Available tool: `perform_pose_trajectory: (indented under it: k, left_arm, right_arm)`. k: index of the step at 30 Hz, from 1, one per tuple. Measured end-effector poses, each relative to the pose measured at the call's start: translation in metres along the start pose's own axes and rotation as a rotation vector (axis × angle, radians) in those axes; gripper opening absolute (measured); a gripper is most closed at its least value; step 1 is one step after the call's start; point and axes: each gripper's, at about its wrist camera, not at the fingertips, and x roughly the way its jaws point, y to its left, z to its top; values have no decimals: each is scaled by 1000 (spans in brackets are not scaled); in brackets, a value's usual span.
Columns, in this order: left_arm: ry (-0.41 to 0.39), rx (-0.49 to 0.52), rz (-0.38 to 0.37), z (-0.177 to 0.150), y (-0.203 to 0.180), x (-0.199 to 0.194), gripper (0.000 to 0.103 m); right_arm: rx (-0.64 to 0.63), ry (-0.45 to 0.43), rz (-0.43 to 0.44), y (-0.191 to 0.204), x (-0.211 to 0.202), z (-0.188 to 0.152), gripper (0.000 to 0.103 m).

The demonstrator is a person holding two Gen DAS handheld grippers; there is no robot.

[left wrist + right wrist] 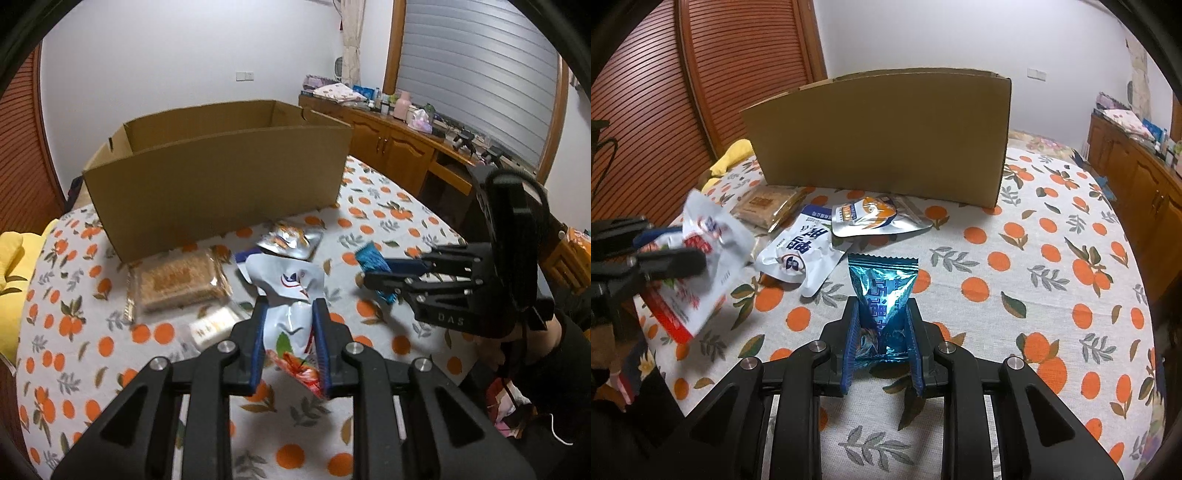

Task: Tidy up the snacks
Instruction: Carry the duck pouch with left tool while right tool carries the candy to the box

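Slippage is worrying me: my left claw [289, 332] is pinching a white pouch [291, 314] and my right claw [882, 332] a blue packet [882, 291], both crumpling, box [882, 140] waiting ahead.

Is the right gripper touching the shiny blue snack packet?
Touching. In the right wrist view, the right gripper pinches the blue snack packet between both fingers, lifted above the tablecloth.
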Motion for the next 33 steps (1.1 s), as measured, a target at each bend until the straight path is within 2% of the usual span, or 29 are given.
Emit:
perform_pose_trajectory:
  k: [6, 15, 33]
  left_arm:
    - [-35, -8, 17, 16, 12, -8, 20]
    - [-81, -7, 36, 47, 29, -12, 20]
    - [-150, 6, 89, 100, 53, -20, 21]
  right_arm:
    - [-15, -16, -10, 3, -8, 8, 22]
    - [-63, -84, -4, 16, -33, 41, 22]
    - [-101, -135, -4, 27, -42, 85, 22]
